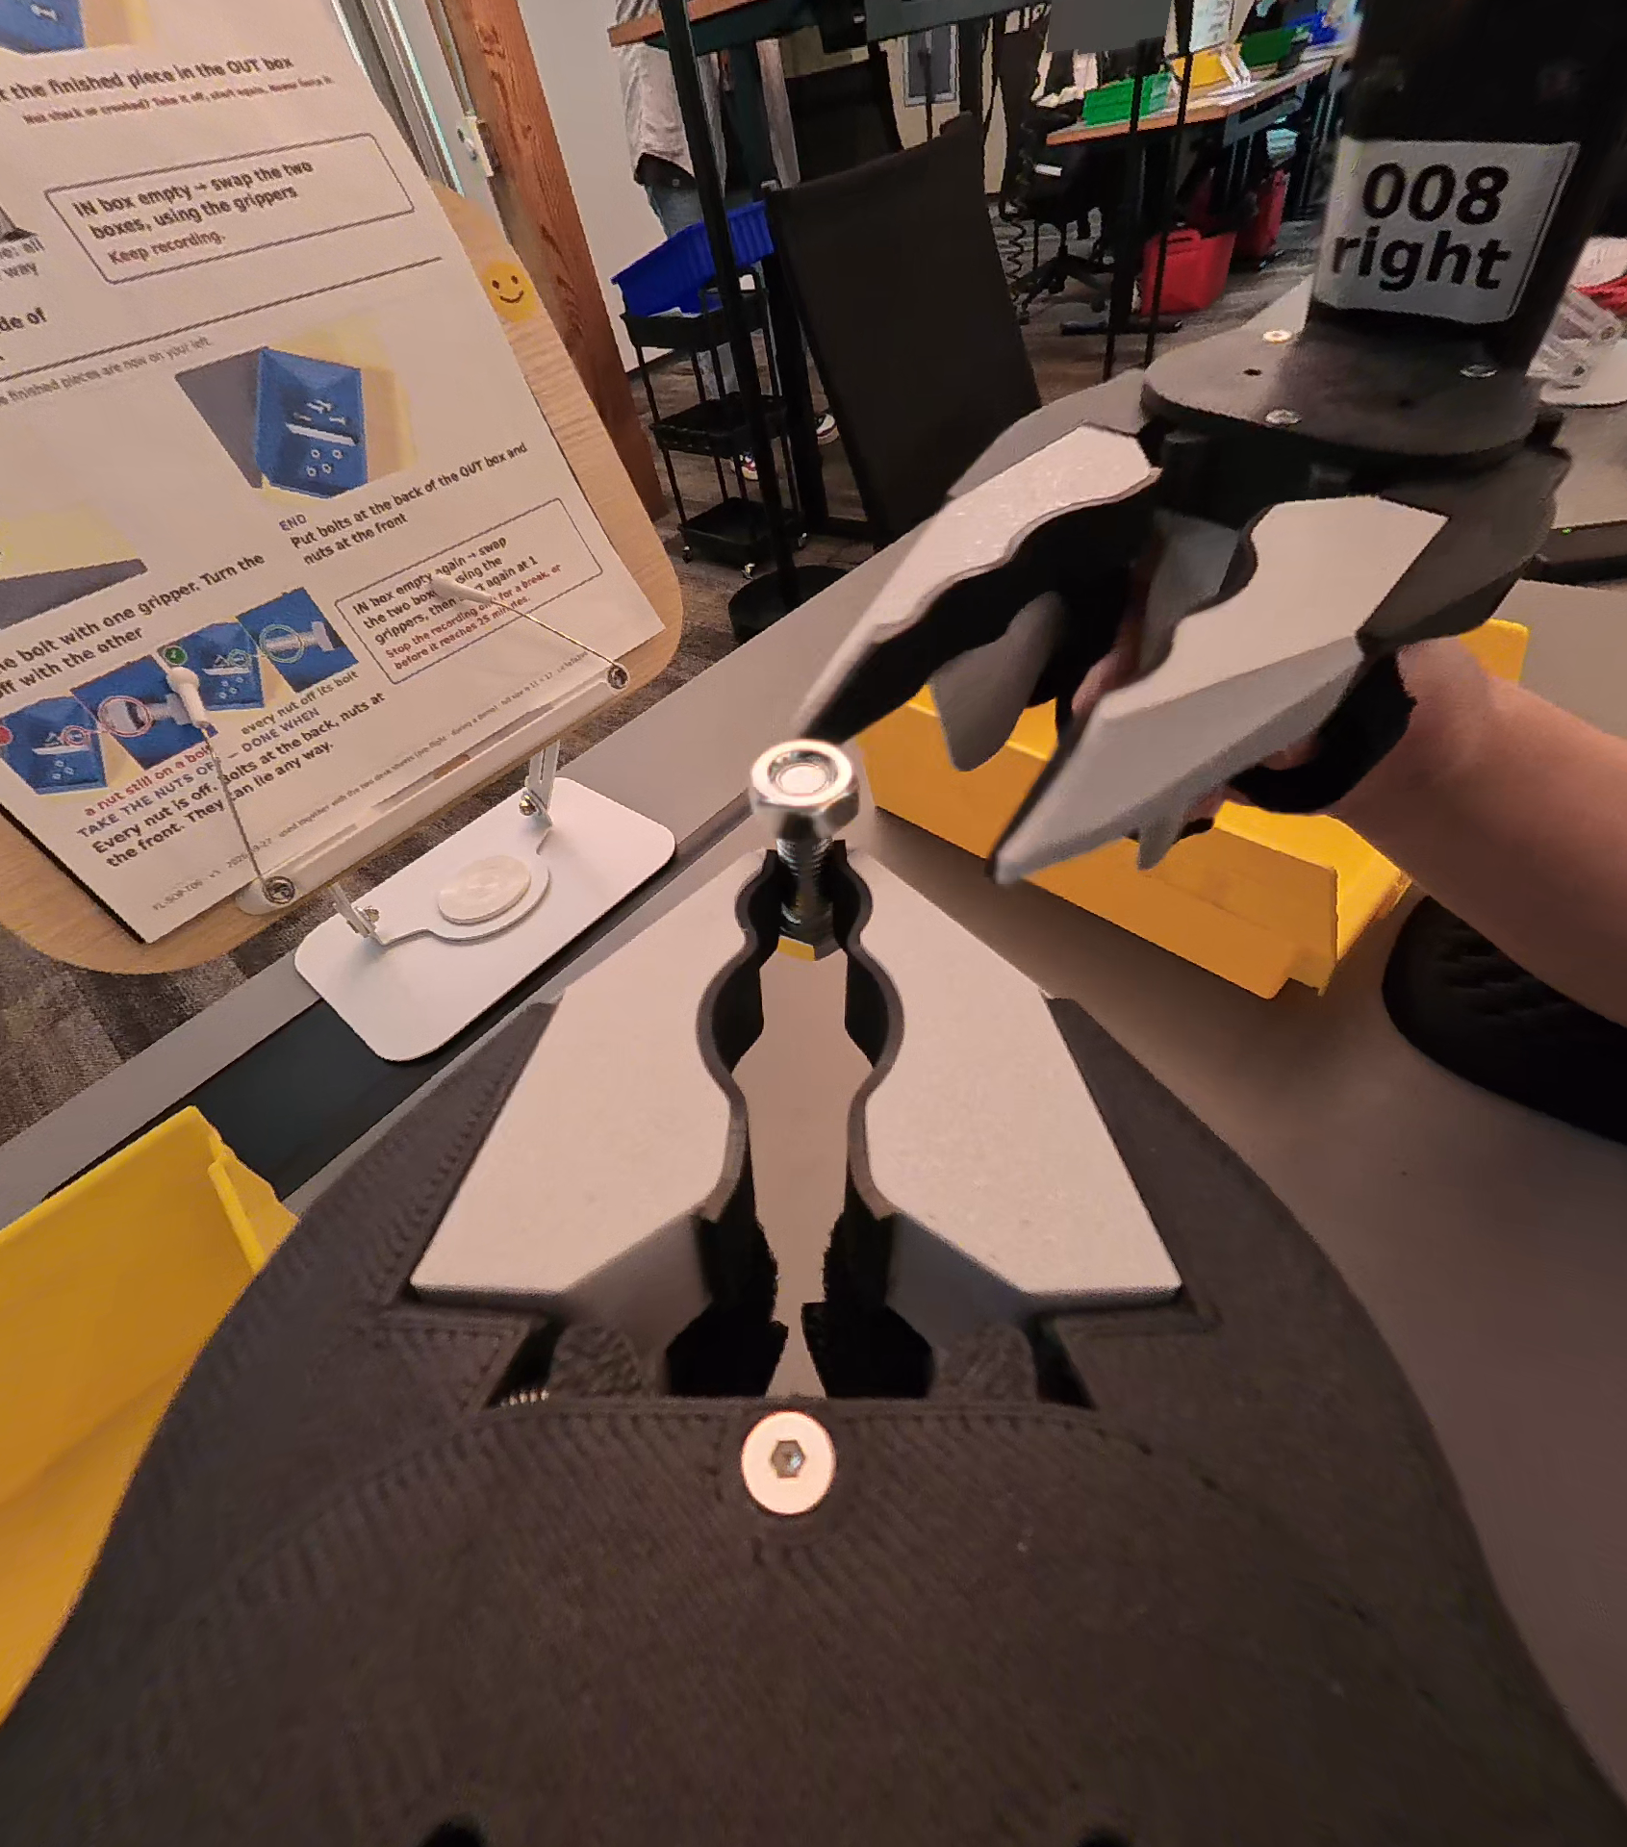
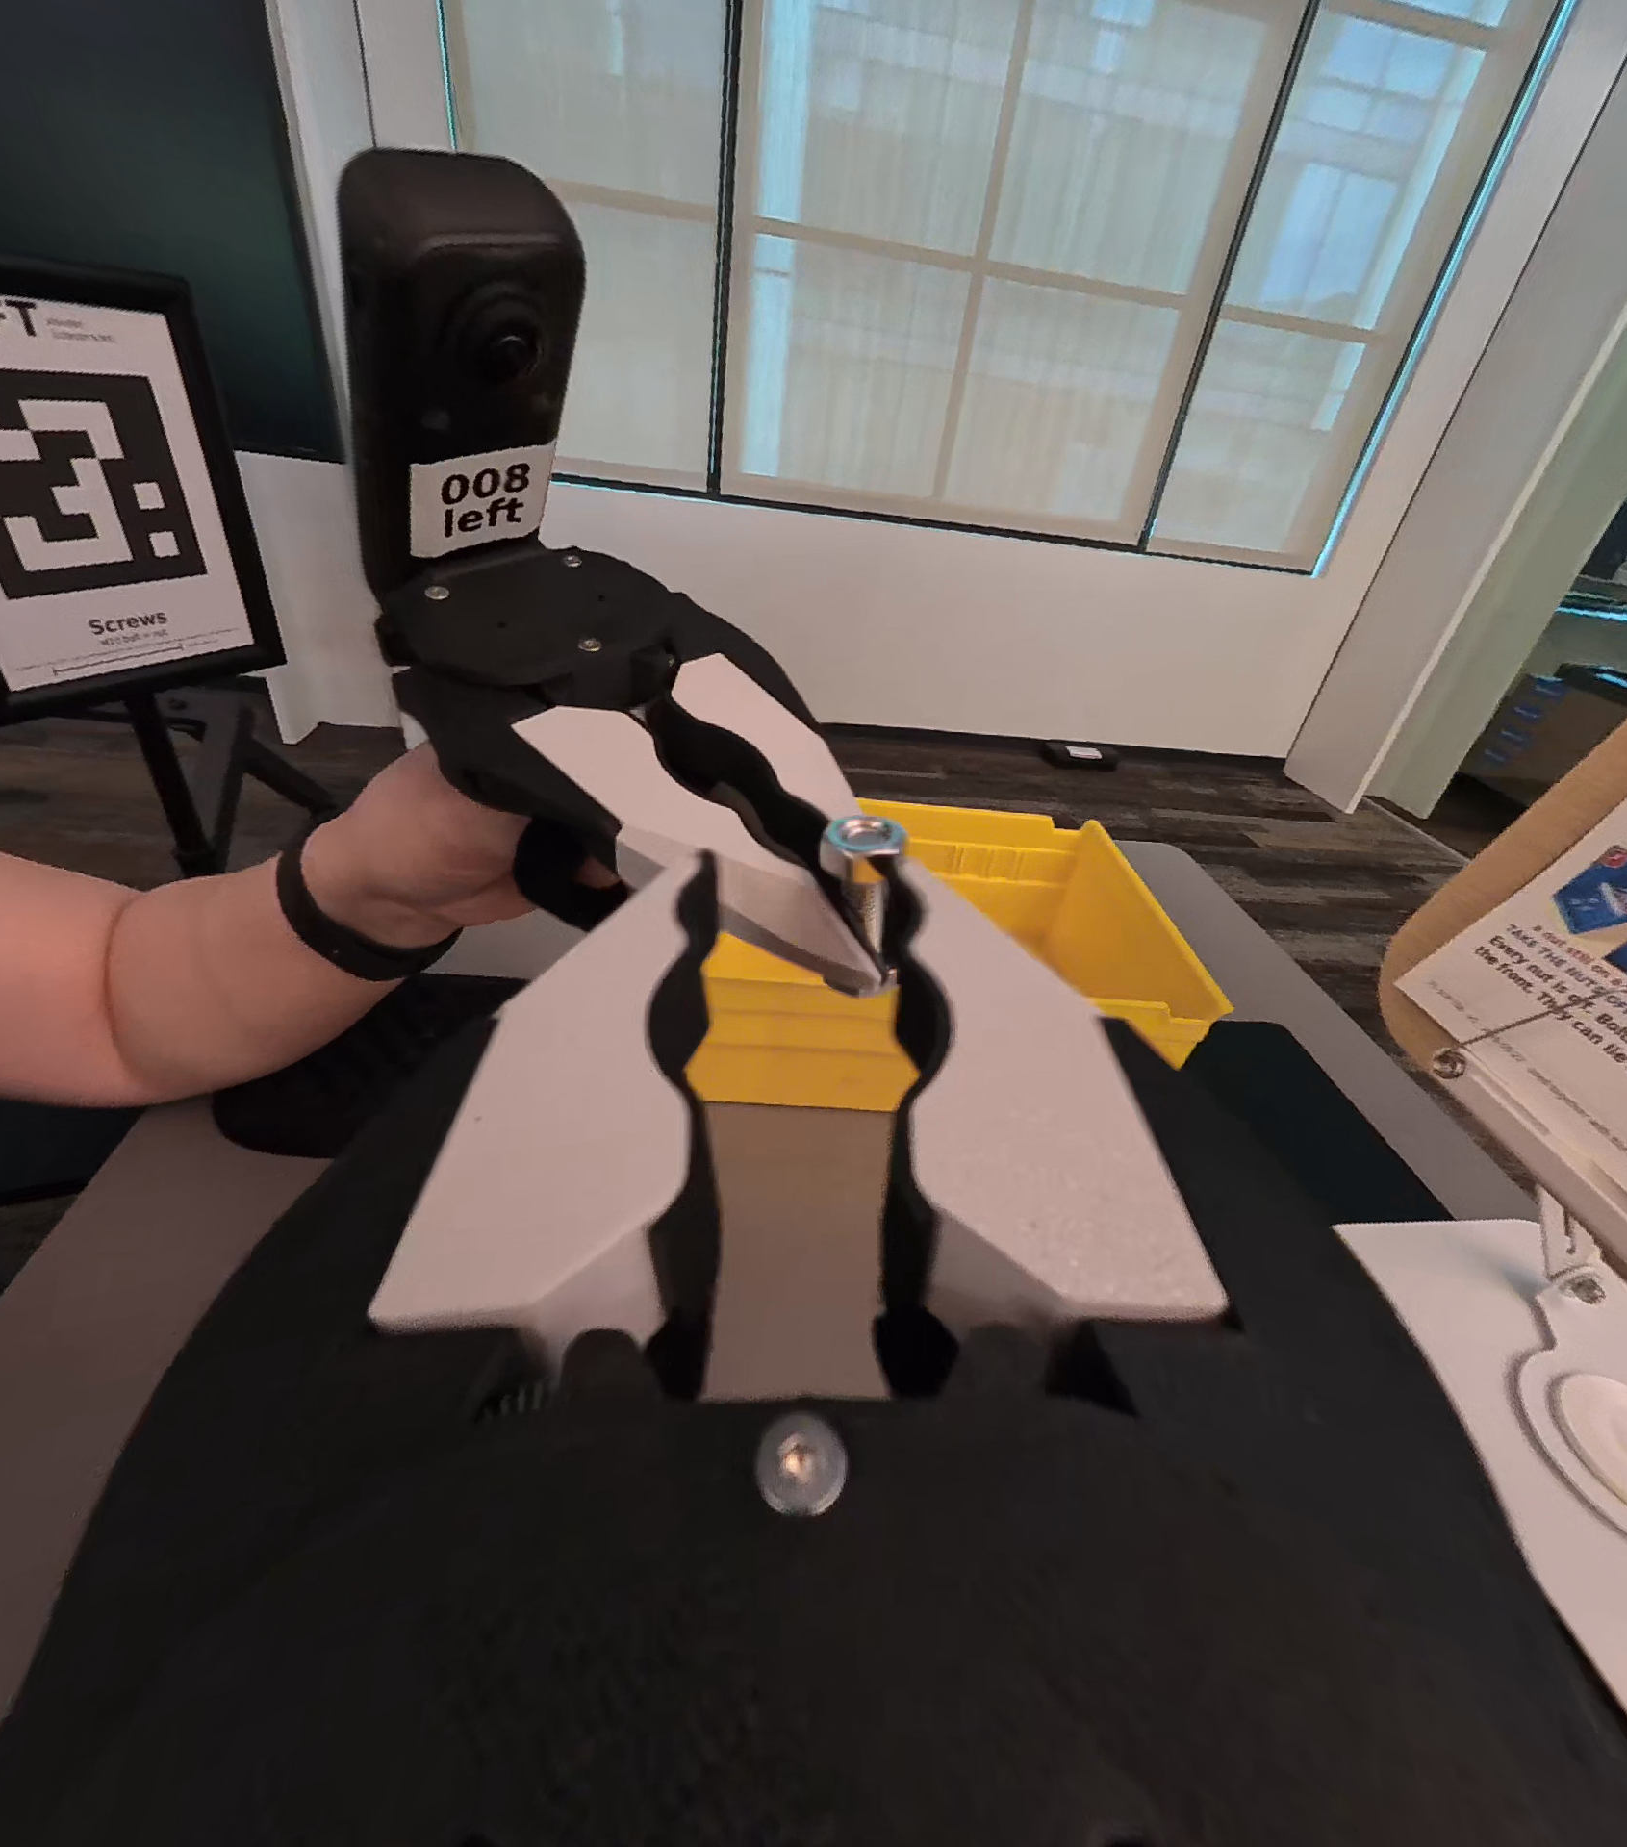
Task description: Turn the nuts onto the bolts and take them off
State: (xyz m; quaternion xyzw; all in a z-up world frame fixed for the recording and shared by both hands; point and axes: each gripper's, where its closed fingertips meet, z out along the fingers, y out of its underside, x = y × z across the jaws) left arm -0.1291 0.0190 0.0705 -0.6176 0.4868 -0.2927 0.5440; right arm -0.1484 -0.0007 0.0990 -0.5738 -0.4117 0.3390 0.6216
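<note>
My left gripper (image 1: 801, 880) is shut on a steel bolt (image 1: 801, 850) and holds it upright above the table, threaded end up. A hex nut (image 1: 801, 785) sits at the top of the bolt. My right gripper (image 1: 909, 800) is open and empty, just right of the nut, with one fingertip close beside it and apart from it. In the right wrist view my right gripper (image 2: 804, 895) stands open, and the nut (image 2: 861, 838) and bolt (image 2: 867, 915) show near its right finger. The left gripper (image 2: 854, 964) reaches in from the left there, held by a hand.
A yellow bin (image 1: 1189, 900) stands behind the right gripper and another (image 1: 39, 1349) at the near left. An instruction sheet on a stand (image 1: 239, 500) with a white base (image 1: 489, 920) stands at the table's far left. A black pad (image 1: 1539, 1039) lies under the forearm.
</note>
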